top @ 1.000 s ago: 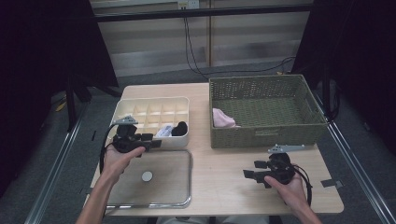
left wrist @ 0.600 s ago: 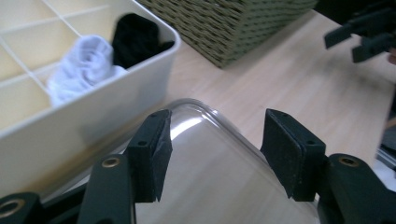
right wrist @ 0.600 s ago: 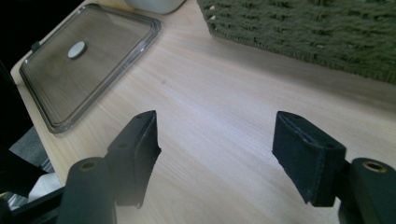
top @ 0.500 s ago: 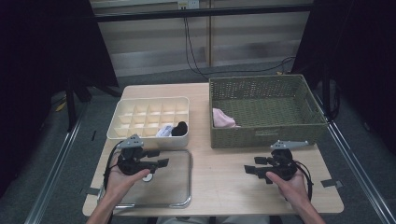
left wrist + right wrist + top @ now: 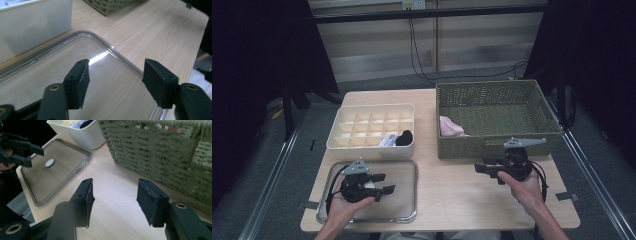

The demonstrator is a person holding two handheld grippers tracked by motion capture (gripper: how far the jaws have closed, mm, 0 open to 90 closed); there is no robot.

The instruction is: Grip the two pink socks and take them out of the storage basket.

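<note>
A clear flat lid (image 5: 404, 202) with a round white knob (image 5: 50, 163) lies on the table's near left. My left gripper (image 5: 387, 183) hovers over it. Its jaws have just been opening, and there is nothing between them but the lid's surface (image 5: 50, 75) below. My right gripper (image 5: 486, 171) is held in front of the olive wicker basket (image 5: 497, 117), pointing left. Those jaws have just been closing on empty air above the bare wood. The left gripper (image 5: 35, 157) also shows far off in the right gripper view.
A white divided box (image 5: 362, 127) behind the lid holds a black sock (image 5: 404, 137) and a white one (image 5: 388, 140). A pink cloth (image 5: 451, 127) lies in the basket's left corner. Bare tabletop (image 5: 452, 185) lies between my hands.
My left gripper has come back from beside the white box to over the lid, nearer me. The right gripper has lifted a little toward the basket, with its jaws narrower.
</note>
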